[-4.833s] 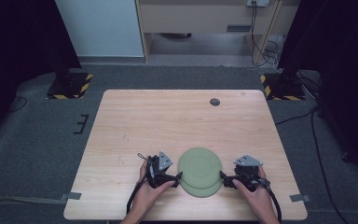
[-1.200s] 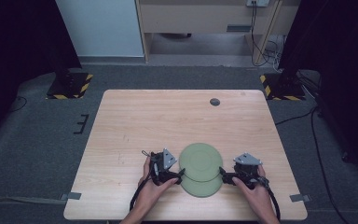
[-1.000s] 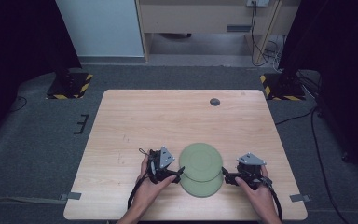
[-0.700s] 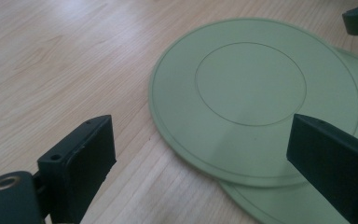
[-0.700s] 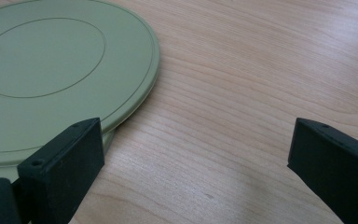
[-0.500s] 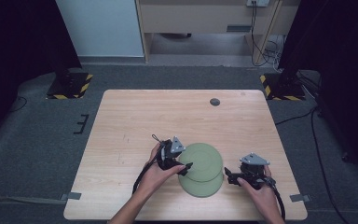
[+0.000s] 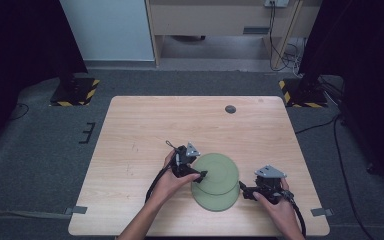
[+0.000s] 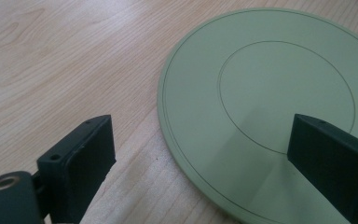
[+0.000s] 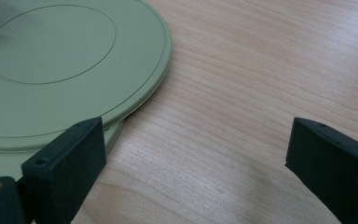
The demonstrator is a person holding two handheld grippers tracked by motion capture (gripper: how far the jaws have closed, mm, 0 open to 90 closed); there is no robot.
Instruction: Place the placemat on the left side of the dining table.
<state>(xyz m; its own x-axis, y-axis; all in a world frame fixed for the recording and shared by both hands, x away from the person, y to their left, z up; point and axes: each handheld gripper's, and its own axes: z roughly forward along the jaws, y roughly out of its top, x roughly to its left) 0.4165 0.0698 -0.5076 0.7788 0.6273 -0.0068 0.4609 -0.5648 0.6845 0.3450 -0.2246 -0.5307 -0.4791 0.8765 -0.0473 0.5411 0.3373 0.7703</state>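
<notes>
Plates: two green ones, overlapping on near half of table (image 7: 130, 130). Top plate (image 7: 215, 172) shifted toward far-left, resting on bottom plate (image 7: 217, 200), which peeks out at near edge. Both empty, nothing on or in them. Concentric ring lines visible on top face.

Left gripper (image 7: 200, 175) at top plate's left edge, jaws spread wide; in left gripper view one jaw over bare wood, other over plate surface, rim between them. Not pinching anything. Contact with rim: cannot tell.

Right gripper (image 7: 244, 192) just right of stack, jaws spread wide too; in right gripper view left jaw sits close by overlapping rims, right jaw over bare wood. Holding nothing.

Small dark round spot (image 7: 230, 109) near table's far edge, well apart from plates.
</notes>
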